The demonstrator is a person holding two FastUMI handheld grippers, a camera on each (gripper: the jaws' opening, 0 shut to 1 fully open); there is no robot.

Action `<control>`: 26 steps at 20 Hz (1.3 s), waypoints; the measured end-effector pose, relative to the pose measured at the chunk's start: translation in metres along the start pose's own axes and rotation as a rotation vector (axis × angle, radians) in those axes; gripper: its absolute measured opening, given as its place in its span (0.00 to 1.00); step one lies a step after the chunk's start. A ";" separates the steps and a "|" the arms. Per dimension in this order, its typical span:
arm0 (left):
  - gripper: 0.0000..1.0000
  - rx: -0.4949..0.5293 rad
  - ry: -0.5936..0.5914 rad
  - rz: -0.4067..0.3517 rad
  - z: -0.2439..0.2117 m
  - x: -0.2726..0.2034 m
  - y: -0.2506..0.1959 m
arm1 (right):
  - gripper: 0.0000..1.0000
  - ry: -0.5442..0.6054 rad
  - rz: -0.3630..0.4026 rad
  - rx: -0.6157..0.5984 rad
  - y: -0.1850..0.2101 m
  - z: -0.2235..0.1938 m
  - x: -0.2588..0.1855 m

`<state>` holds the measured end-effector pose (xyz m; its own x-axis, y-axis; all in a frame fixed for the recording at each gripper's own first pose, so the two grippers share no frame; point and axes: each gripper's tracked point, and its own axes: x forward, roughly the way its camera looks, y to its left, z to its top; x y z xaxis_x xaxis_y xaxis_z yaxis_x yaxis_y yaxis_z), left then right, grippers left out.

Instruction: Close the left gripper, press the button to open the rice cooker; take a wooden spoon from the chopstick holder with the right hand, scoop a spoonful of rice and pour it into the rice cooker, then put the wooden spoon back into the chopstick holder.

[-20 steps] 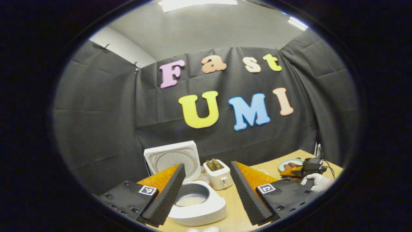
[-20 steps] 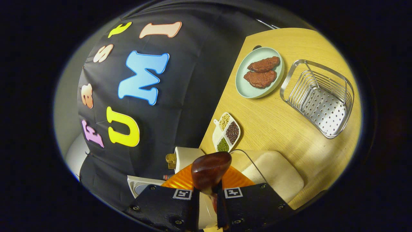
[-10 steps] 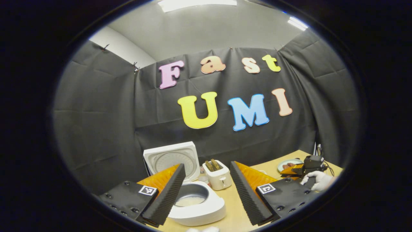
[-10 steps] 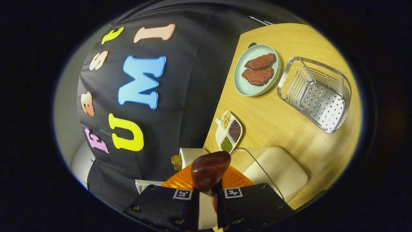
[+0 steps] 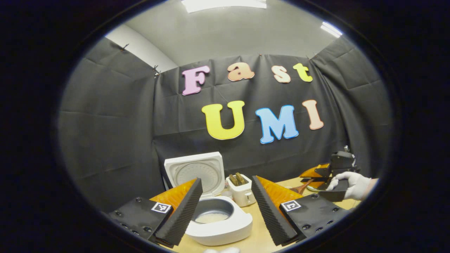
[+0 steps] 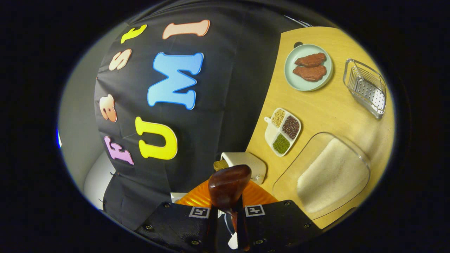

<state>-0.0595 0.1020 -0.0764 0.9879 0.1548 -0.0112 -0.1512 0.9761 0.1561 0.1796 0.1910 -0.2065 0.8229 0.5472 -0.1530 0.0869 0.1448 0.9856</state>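
Observation:
The white rice cooker [image 5: 235, 227] stands with its lid [image 5: 195, 171] up and some rice [image 5: 211, 218] in the pot. My left gripper [image 5: 226, 180] hangs open just in front of it, holding nothing. My right gripper [image 6: 226, 215] is shut on the dark wooden spoon [image 6: 228, 184]; the spoon's bowl shows from the back, so its contents are hidden. In the left gripper view a gloved hand [image 5: 351, 182] holds that right gripper [image 5: 328, 172] above the table's right side, spoon [image 5: 303, 188] pointing toward the cooker. The clear rice container [image 6: 291, 165] lies below and to the right.
A white toaster [image 5: 240, 189] stands just right of the cooker. On the wooden table [image 6: 334, 116] lie a compartment dish [image 6: 271, 133] of grains, a pale green plate [image 6: 287, 72] with two meat pieces, and a metal wire basket [image 6: 367, 88].
The right gripper has lifted with the spoon, away from the rice container and toward the cooker side. The left gripper stays open and has shifted only slightly.

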 end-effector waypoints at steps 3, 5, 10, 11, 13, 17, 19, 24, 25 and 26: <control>0.96 -0.022 0.008 0.020 -0.008 -0.006 0.015 | 0.22 0.058 0.012 -0.024 0.030 -0.045 0.026; 0.97 -0.028 0.000 0.045 -0.009 -0.010 0.027 | 0.22 0.115 0.029 -0.026 0.049 -0.082 0.044; 0.96 -0.039 0.006 0.071 -0.019 -0.015 0.034 | 0.22 0.243 0.017 -0.069 0.060 -0.175 0.089; 0.96 -0.039 0.008 0.079 -0.021 -0.016 0.035 | 0.22 0.261 0.010 -0.081 0.060 -0.191 0.097; 0.96 -0.042 0.018 0.094 -0.029 -0.019 0.041 | 0.22 0.299 -0.005 -0.103 0.056 -0.219 0.110; 0.97 -0.054 0.045 0.138 -0.045 -0.024 0.058 | 0.22 0.344 -0.024 -0.169 0.049 -0.256 0.128; 0.97 -0.060 0.054 0.164 -0.050 -0.025 0.068 | 0.22 0.342 -0.029 -0.204 0.045 -0.259 0.135; 0.98 -0.073 0.076 0.211 -0.067 -0.029 0.081 | 0.22 0.269 -0.044 -0.384 0.044 -0.242 0.150; 0.98 -0.072 0.079 0.215 -0.070 -0.029 0.082 | 0.22 0.253 -0.045 -0.442 0.045 -0.239 0.151; 0.98 -0.070 0.082 0.217 -0.073 -0.029 0.081 | 0.22 0.234 -0.043 -0.512 0.048 -0.237 0.153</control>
<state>-0.1025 0.1878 -0.1353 0.9262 0.3713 -0.0657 -0.3646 0.9263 0.0949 0.1769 0.4775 -0.1993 0.6731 0.6919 -0.2611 -0.2140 0.5202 0.8268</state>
